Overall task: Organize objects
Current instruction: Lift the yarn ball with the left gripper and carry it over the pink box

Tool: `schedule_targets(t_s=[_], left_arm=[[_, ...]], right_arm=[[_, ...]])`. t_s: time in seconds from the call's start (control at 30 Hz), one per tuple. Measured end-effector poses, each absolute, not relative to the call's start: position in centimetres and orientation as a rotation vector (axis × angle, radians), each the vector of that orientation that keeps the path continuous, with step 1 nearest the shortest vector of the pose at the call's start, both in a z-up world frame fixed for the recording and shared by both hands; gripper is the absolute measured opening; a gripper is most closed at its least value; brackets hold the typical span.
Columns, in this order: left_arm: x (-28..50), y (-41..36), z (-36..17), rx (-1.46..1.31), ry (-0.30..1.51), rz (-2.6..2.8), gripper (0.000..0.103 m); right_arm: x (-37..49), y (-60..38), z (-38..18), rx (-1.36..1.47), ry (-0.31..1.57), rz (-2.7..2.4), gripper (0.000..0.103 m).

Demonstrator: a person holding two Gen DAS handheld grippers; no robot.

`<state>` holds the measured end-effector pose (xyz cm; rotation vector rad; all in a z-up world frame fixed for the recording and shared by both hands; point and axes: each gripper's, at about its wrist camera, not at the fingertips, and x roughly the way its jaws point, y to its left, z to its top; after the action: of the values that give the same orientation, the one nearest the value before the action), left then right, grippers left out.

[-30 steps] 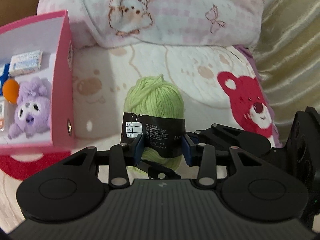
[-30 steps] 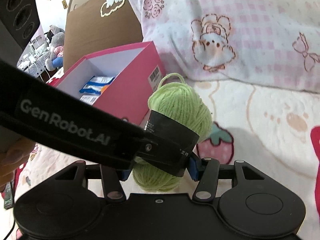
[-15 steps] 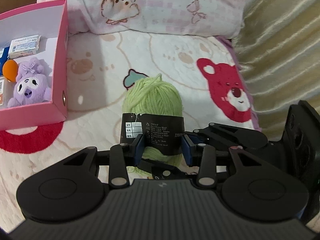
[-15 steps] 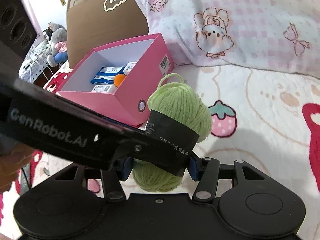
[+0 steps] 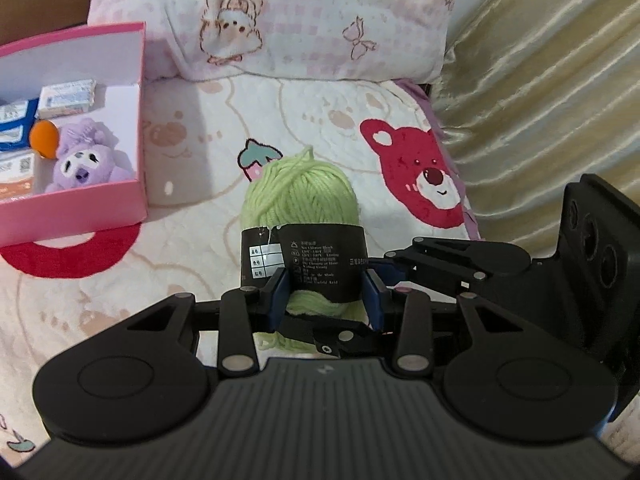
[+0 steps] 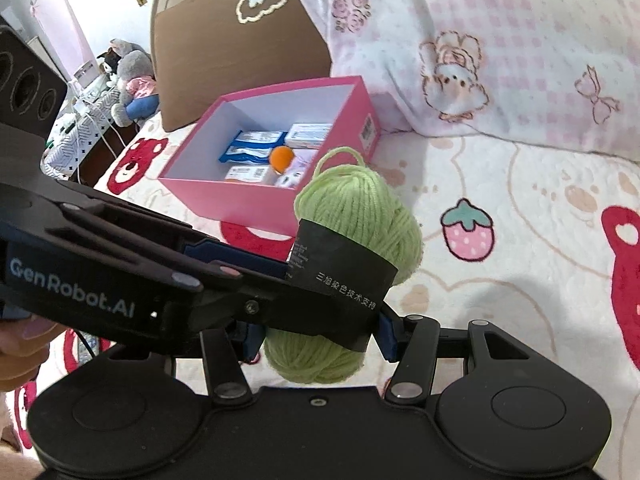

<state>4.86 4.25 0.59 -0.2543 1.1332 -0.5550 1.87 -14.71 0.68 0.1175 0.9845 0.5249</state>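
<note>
The yarn ball point(image 5: 301, 190) between my tongs is soft green wool, fuzzy and matt, wrapped in a smooth black paper band point(image 5: 305, 258) with a slight sheen. My left gripper point(image 5: 326, 294) and right gripper point(image 6: 320, 340) are matt black plastic with small bright metal pins. The pink box point(image 5: 80, 210) looks like smooth card, white inside. Beneath lies a plush, nubbly printed blanket point(image 5: 192, 272); the pillow point(image 5: 280, 16) is soft cloth, and the gold fabric point(image 5: 540, 92) is glossy satin.
</note>
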Motion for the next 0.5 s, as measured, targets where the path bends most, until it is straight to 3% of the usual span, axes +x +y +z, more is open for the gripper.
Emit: schedule_targets(t_s=[0.5], left_arm=[[3.4,10.0,6.2,-0.251,1.036,-0.531,0.037]], right_arm=[[2.9,-9.8,6.3,0.056,0.948,0.588,0.06]])
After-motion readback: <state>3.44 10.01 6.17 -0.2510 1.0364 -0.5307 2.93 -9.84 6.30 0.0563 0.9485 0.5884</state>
